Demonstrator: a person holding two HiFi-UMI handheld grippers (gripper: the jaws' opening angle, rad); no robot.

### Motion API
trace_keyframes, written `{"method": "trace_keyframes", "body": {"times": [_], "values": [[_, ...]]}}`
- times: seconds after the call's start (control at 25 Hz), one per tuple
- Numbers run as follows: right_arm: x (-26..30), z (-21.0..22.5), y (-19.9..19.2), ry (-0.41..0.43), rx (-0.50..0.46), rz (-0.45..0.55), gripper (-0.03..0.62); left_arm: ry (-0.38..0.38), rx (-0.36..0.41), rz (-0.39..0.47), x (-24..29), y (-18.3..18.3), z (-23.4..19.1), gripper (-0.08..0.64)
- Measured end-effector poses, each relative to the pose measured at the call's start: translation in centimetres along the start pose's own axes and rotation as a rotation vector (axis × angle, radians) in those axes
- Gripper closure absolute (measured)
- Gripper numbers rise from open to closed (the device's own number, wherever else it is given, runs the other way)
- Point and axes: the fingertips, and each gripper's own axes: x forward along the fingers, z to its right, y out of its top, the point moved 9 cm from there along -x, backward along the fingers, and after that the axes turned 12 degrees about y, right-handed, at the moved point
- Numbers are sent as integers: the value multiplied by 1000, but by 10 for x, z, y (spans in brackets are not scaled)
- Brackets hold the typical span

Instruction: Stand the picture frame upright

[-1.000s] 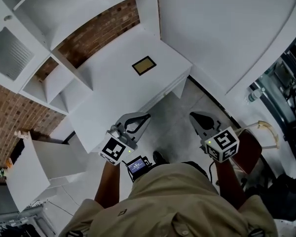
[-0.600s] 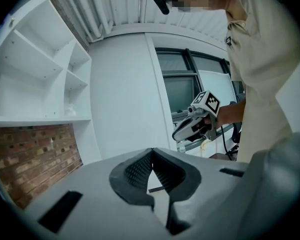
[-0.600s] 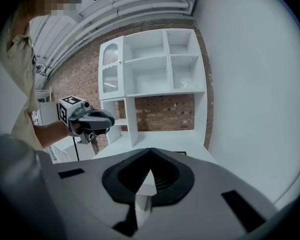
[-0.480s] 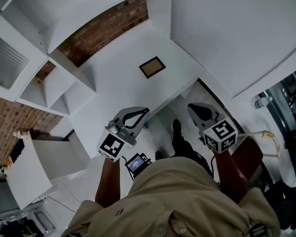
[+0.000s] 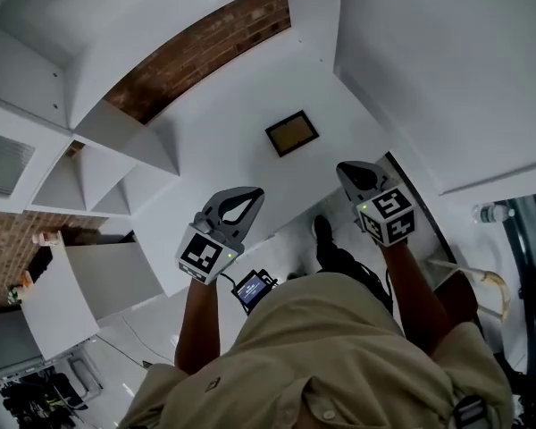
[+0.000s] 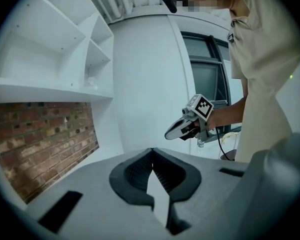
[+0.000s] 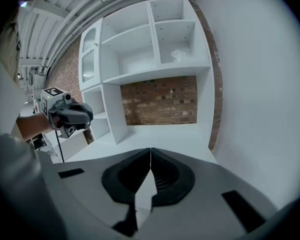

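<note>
The picture frame (image 5: pixel 292 133), dark-edged with a brownish panel, lies flat on the white desk (image 5: pixel 223 150) in the head view. My left gripper (image 5: pixel 253 192) hangs over the desk's near edge, below and left of the frame, with its jaws shut and empty. My right gripper (image 5: pixel 345 169) is just right of the frame and a little nearer me, also shut and empty. In the left gripper view the closed jaws of the left gripper (image 6: pixel 151 150) point past the right gripper (image 6: pixel 182 129). The right gripper view shows its own closed jaws (image 7: pixel 150 150) and the left gripper (image 7: pixel 72 115). The frame is hidden in both gripper views.
White shelving (image 5: pixel 116 164) with a brick back wall (image 5: pixel 205 52) rises behind and left of the desk. A white wall (image 5: pixel 447 70) closes the right side. A white cabinet (image 5: pixel 89 284) stands at lower left. My shoe (image 5: pixel 323 236) is on the floor beneath the desk edge.
Both grippers have moved forward from over the floor to the desk, closing in on the frame. The frame lies as before.
</note>
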Motion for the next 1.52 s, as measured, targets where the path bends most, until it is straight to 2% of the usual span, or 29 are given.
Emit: {"method": "trace_keyframes", "body": {"times": [0.28, 0.6, 0.76, 1.04, 1.24, 1.36, 1.52], "values": [[91, 106, -6, 30, 28, -116, 586, 65, -123, -79, 95, -53, -56, 552], [197, 178, -56, 33, 92, -279, 544, 77, -238, -230, 181, -147, -108, 552], [228, 196, -80, 33, 116, -345, 518, 80, -273, -287, 216, -179, -122, 551], [255, 210, -113, 41, 167, -419, 500, 64, -276, -357, 254, -211, -126, 528], [261, 216, -121, 49, 214, -399, 500, 48, -263, -385, 267, -221, -127, 523], [261, 218, -123, 43, 255, -385, 548, 44, -265, -385, 271, -222, -127, 522], [262, 216, -120, 42, 226, -399, 554, 43, -265, -380, 272, -223, -132, 522]]}}
